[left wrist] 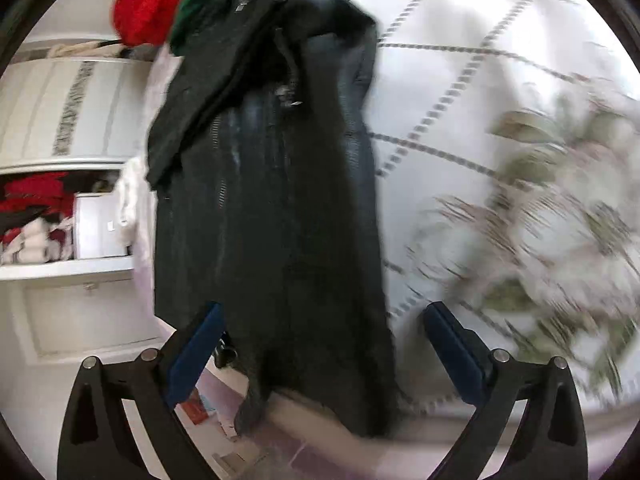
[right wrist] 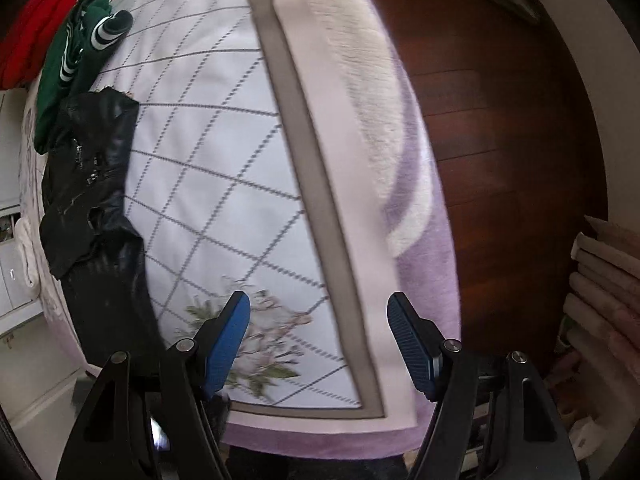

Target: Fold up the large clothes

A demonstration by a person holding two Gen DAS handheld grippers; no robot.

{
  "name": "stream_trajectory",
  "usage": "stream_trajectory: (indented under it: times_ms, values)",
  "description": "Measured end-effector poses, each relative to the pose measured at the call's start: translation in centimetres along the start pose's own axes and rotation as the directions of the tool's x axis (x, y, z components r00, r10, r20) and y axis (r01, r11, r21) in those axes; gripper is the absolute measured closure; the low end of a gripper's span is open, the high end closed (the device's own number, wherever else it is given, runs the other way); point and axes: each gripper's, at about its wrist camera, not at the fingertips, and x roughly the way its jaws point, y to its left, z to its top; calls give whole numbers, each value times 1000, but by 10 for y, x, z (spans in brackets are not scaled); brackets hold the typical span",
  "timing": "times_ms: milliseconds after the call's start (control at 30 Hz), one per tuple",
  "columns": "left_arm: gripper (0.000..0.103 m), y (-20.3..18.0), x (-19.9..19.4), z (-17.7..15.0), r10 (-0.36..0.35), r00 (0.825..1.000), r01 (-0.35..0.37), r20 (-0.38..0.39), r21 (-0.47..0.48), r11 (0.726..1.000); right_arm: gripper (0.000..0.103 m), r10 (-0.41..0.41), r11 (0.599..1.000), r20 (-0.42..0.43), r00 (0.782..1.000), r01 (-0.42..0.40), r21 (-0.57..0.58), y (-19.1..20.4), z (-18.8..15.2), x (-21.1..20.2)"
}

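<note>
A black leather jacket point(left wrist: 272, 208) with zips lies stretched along the bed edge in the left wrist view, its hem hanging over the side. My left gripper point(left wrist: 320, 320) is open, and the jacket's lower part lies in line between its blue pads point(left wrist: 196, 352); whether they touch it is unclear. In the right wrist view the jacket point(right wrist: 96, 200) lies at the far left. My right gripper point(right wrist: 318, 312) is open and empty above the bedspread point(right wrist: 208, 152).
A green striped garment point(right wrist: 76, 60) and a red one point(right wrist: 36, 24) lie beyond the jacket. The white bedspread has a grey diamond grid and flowers. A lilac blanket point(right wrist: 420, 280) hangs over the bed edge. White shelves point(left wrist: 60, 216) hold clothes; wooden floor point(right wrist: 500, 160) and stacked towels point(right wrist: 600, 280) show at the right.
</note>
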Motion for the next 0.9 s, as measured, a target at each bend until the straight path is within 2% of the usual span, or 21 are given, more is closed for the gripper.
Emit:
stream_trajectory:
  times_ms: [100, 133, 200, 233, 267, 300, 333, 367, 400, 467, 500, 533, 600, 667, 700, 733, 767, 800, 867, 900]
  values:
    - [0, 14, 6, 8, -7, 1000, 7, 0, -53, 999, 30, 30, 998, -3, 1000, -30, -48, -6, 4, 4]
    - [0, 20, 8, 10, -15, 1000, 15, -1, -61, 998, 30, 59, 996, -11, 998, -60, -65, -5, 8, 9]
    - [7, 34, 14, 14, -19, 1000, 20, 7, -82, 996, 30, 142, 985, -35, 989, -145, -96, 1, 16, 21]
    - [26, 43, 18, 17, -27, 1000, 28, 10, -94, 995, 30, 173, 979, -44, 984, -177, -101, 6, 20, 27]
    - [55, 51, 22, 18, -85, 996, 86, 8, -104, 991, 30, 239, 963, -65, 969, -245, -112, 15, 28, 36]
    - [69, 57, 25, 19, -151, 988, 151, 6, -116, 982, 30, 288, 947, -77, 955, -296, -125, 24, 35, 43]
    - [89, 62, 24, 20, -221, 975, 220, 8, -125, 967, 30, 334, 929, -87, 938, -344, -138, 35, 42, 50]
    - [92, 69, 24, 21, -250, 968, 248, 9, -131, 960, 30, 379, 908, -101, 920, -391, -150, 48, 50, 58]
    - [93, 72, 21, 21, -263, 965, 263, 17, -138, 955, 30, 414, 891, -112, 903, -427, -152, 57, 56, 64]
    - [95, 92, 17, 20, -286, 957, 290, 49, -142, 947, 30, 543, 819, -141, 828, -559, -126, 85, 74, 83]
    - [96, 100, 15, 18, -286, 956, 293, 64, -138, 946, 30, 574, 799, -150, 805, -591, -111, 94, 79, 90]
    - [96, 108, 14, 17, -284, 956, 292, 76, -137, 947, 30, 627, 761, -165, 761, -644, -80, 109, 88, 101]
    - [96, 119, 7, 14, -275, 956, 287, 100, -142, 947, 30, 673, 723, -184, 716, -690, -41, 133, 99, 116]
    - [97, 131, 4, 14, -278, 953, 294, 117, -146, 945, 30, 701, 698, -189, 688, -716, -20, 153, 105, 125]
    - [98, 139, 4, 14, -283, 950, 301, 129, -152, 941, 30, 708, 692, -177, 684, -721, -15, 164, 107, 127]
    - [98, 145, 3, 14, -287, 947, 308, 143, -159, 938, 36, 710, 691, -172, 683, -723, -16, 171, 105, 126]
    - [99, 153, 5, 14, -297, 942, 321, 156, -167, 932, 52, 710, 691, -163, 685, -722, -25, 185, 105, 126]
    - [99, 152, 5, 16, -305, 938, 332, 165, -172, 927, 74, 681, 719, -166, 713, -694, -30, 194, 104, 126]
    - [99, 169, 8, 14, -345, 920, 379, 187, -192, 905, 80, 632, 765, -126, 765, -641, -57, 207, 100, 114]
    - [99, 174, 8, 12, -366, 910, 403, 196, -203, 892, 82, 617, 777, -112, 779, -626, -69, 213, 95, 103]
